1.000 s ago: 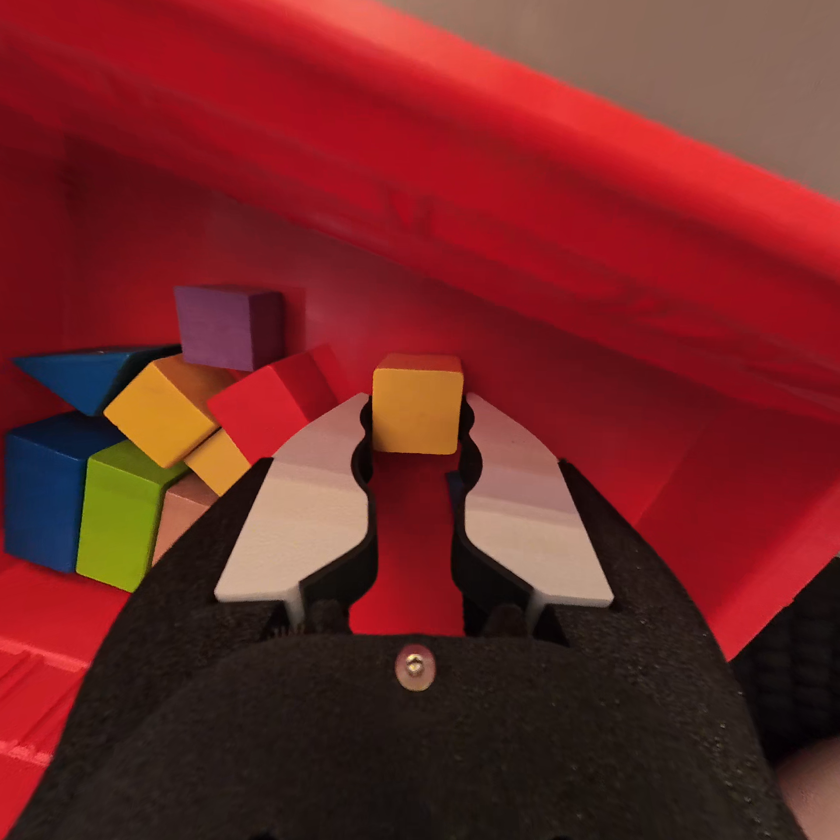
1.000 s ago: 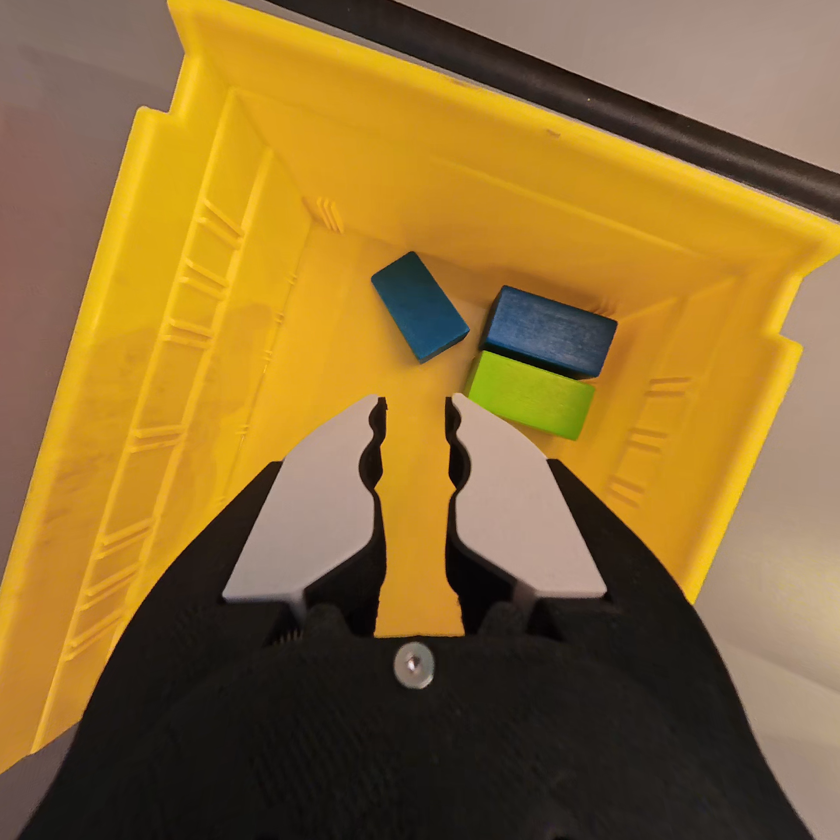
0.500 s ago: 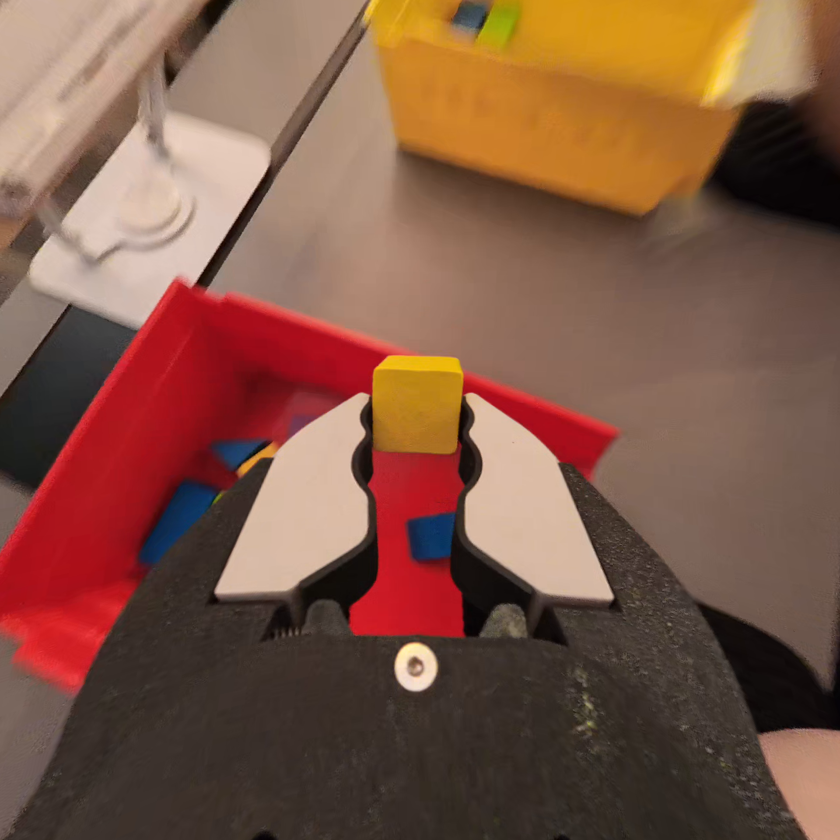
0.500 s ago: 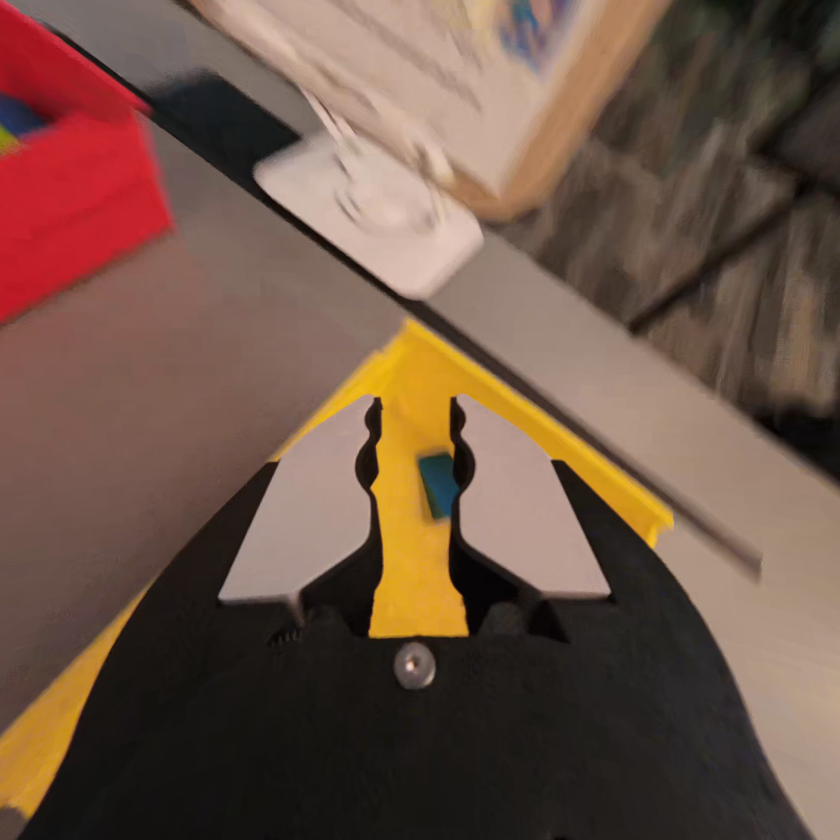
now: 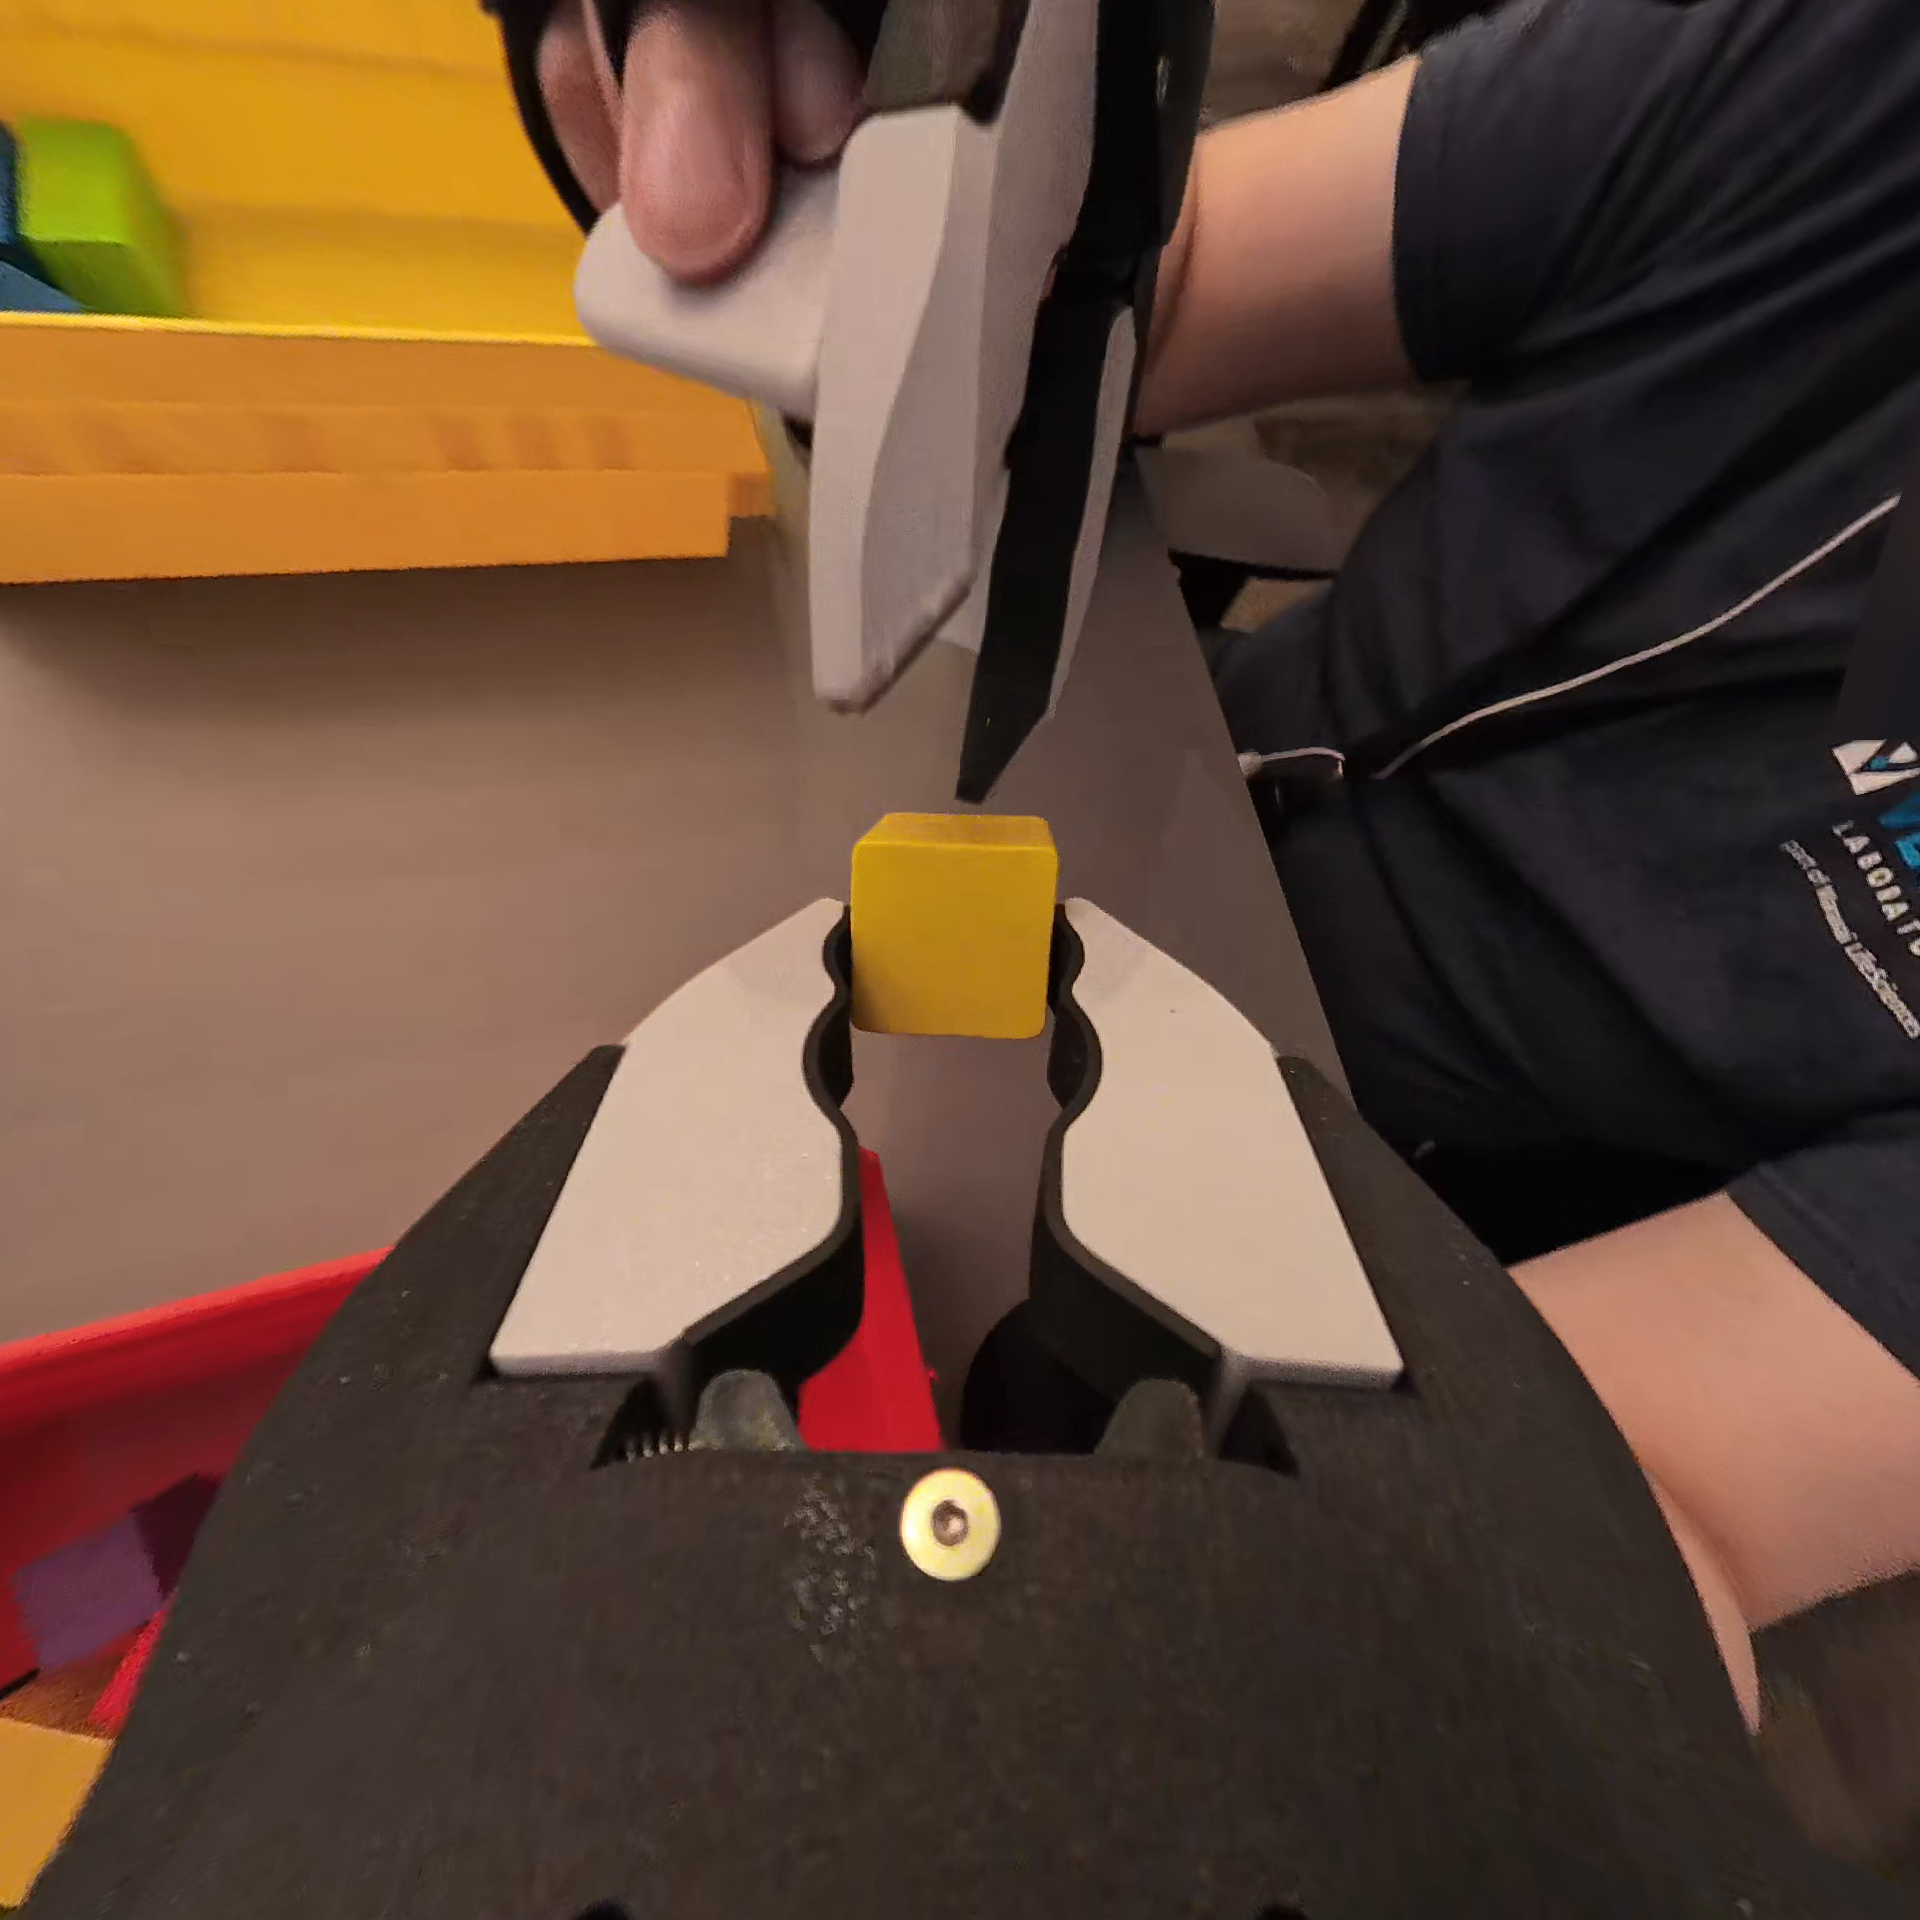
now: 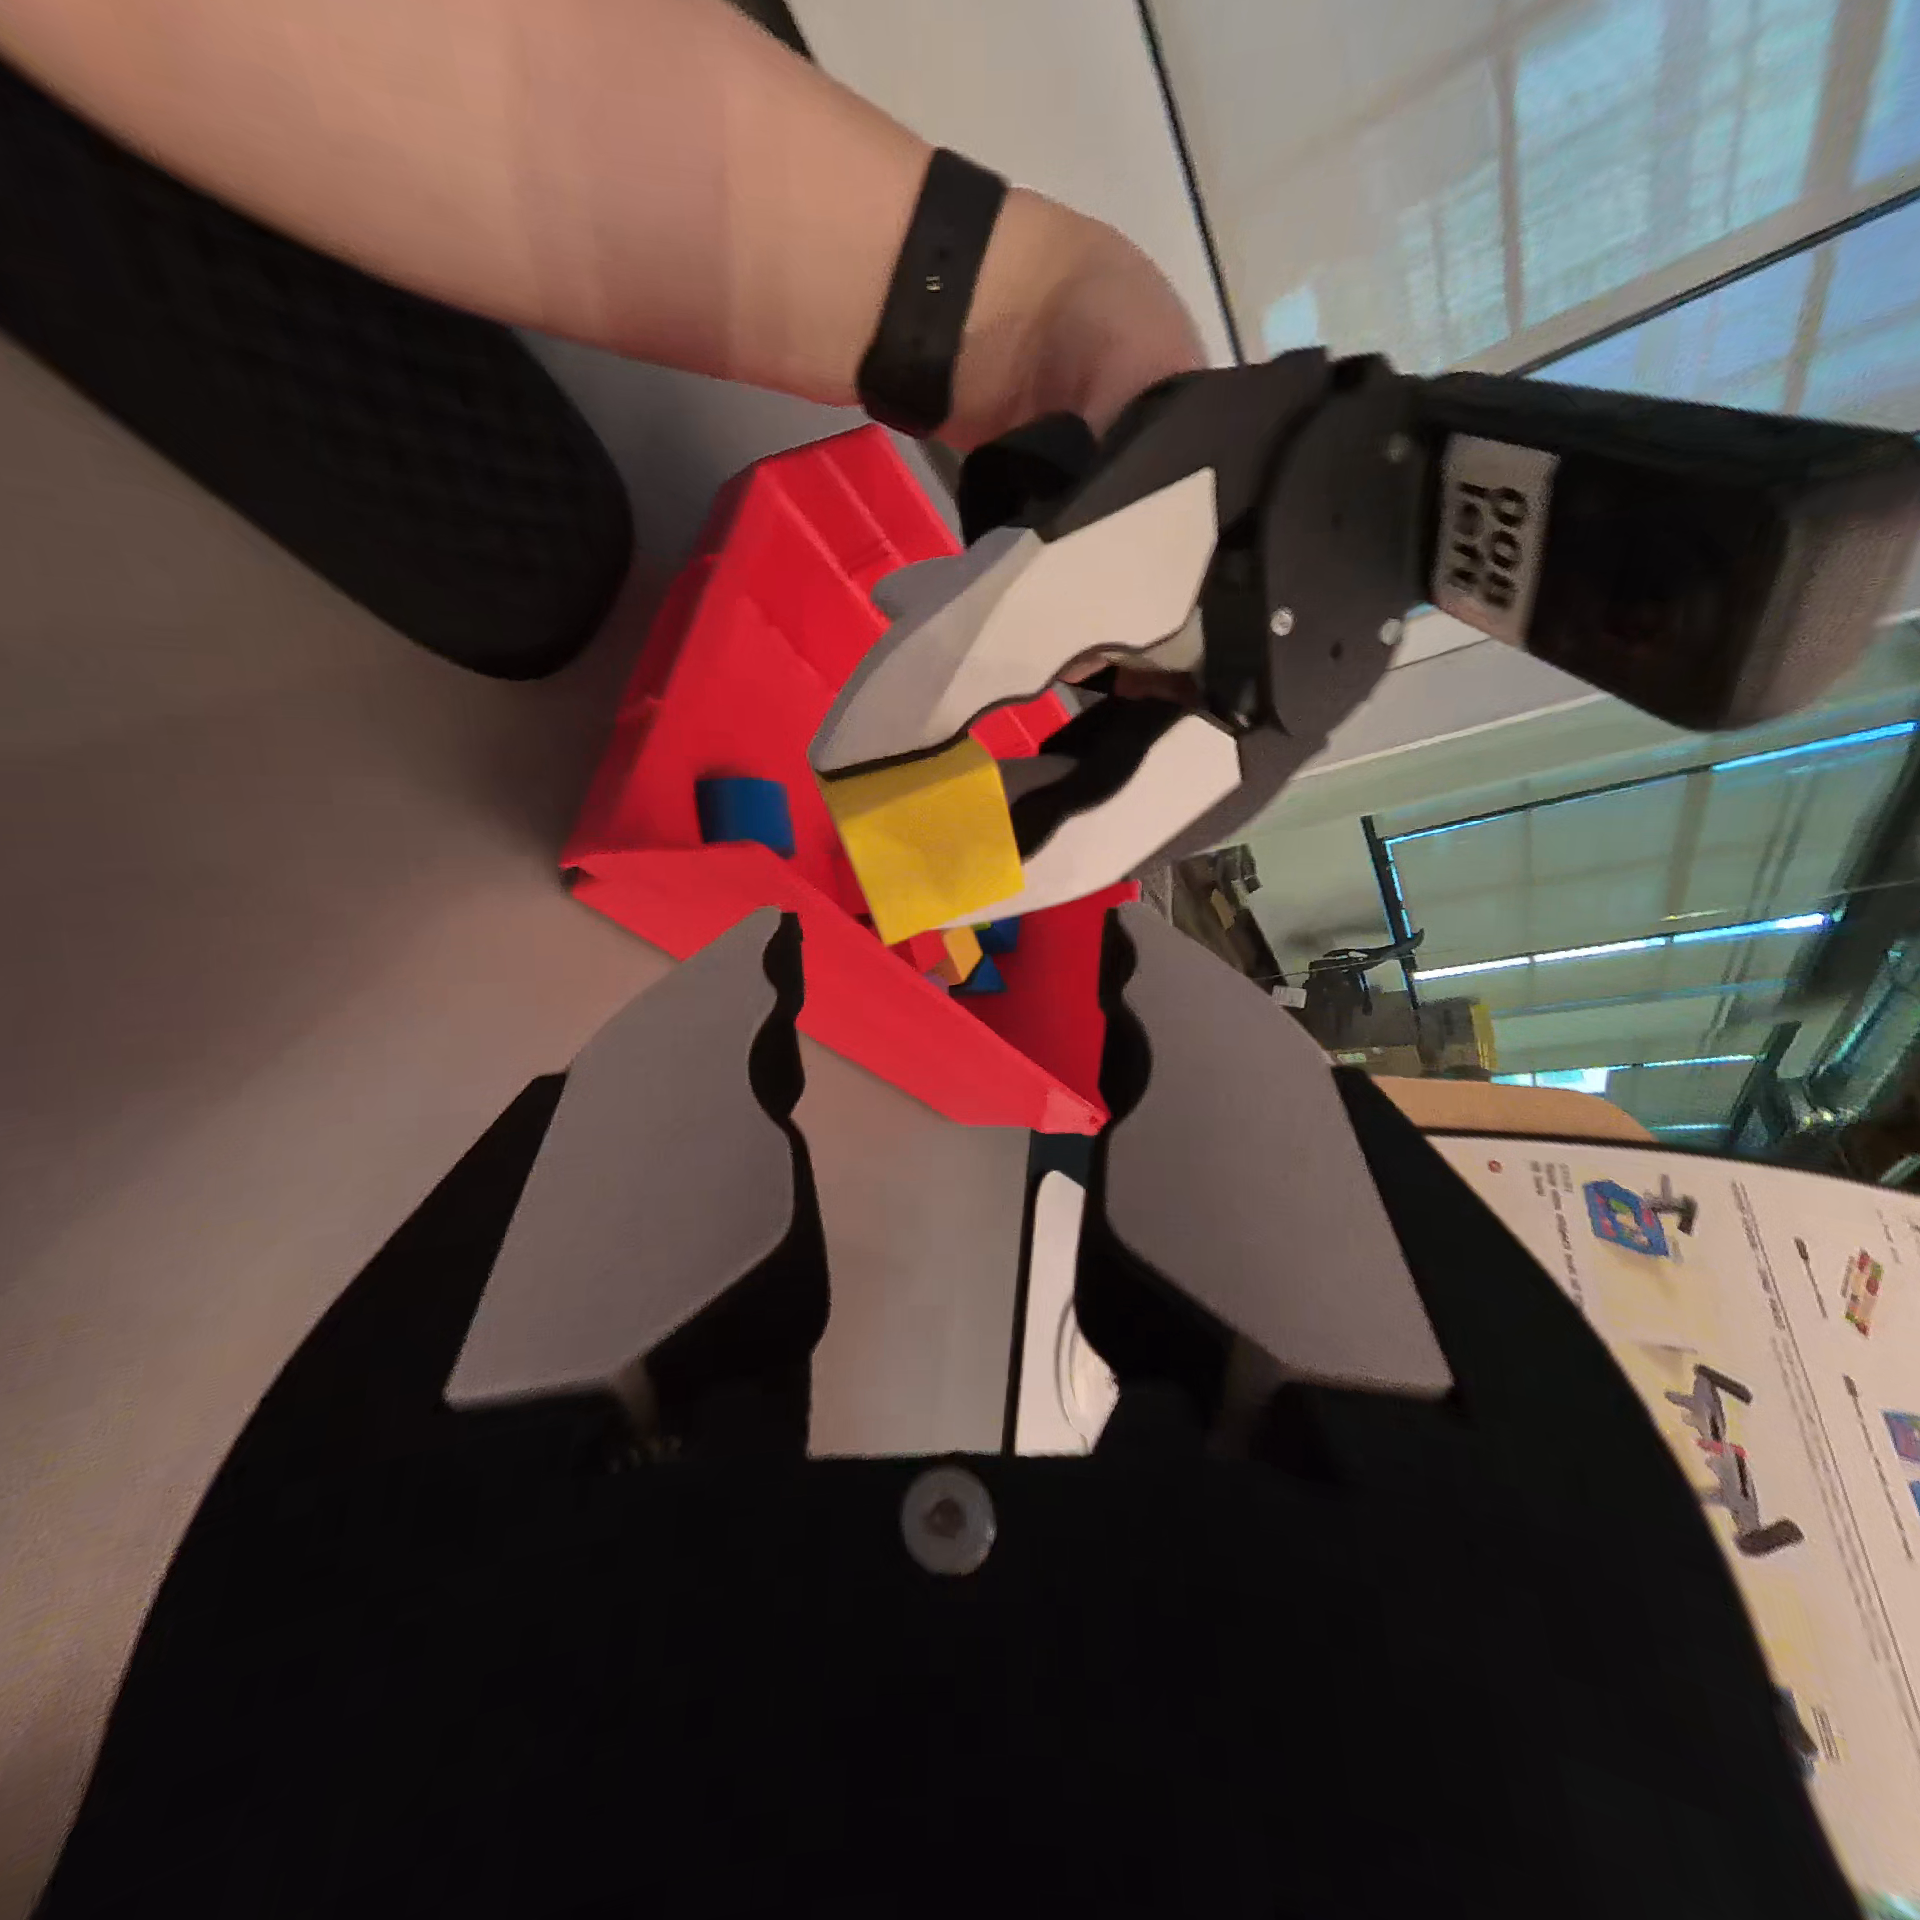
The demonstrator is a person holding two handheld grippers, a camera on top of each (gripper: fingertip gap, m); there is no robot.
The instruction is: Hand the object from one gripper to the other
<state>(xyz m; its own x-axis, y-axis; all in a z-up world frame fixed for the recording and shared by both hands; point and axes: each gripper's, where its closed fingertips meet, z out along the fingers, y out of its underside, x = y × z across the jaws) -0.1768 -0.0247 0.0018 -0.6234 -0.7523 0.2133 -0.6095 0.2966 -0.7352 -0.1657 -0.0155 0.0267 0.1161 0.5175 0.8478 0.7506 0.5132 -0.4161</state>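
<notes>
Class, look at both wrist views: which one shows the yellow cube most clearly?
The left wrist view: the yellow cube sits centred and sharp, clamped between the left gripper fingertips, front and top faces showing. The right wrist view shows the cube farther off, tilted, one finger covering its top, above the red bin.

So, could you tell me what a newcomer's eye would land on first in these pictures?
Most likely the yellow cube, pinched at the tips of the left gripper in mid-air above the grey table. Next, the right gripper pointing down just above the cube, jaws open, not touching it. Behind lie a red bin of coloured blocks and a yellow bin.
</notes>
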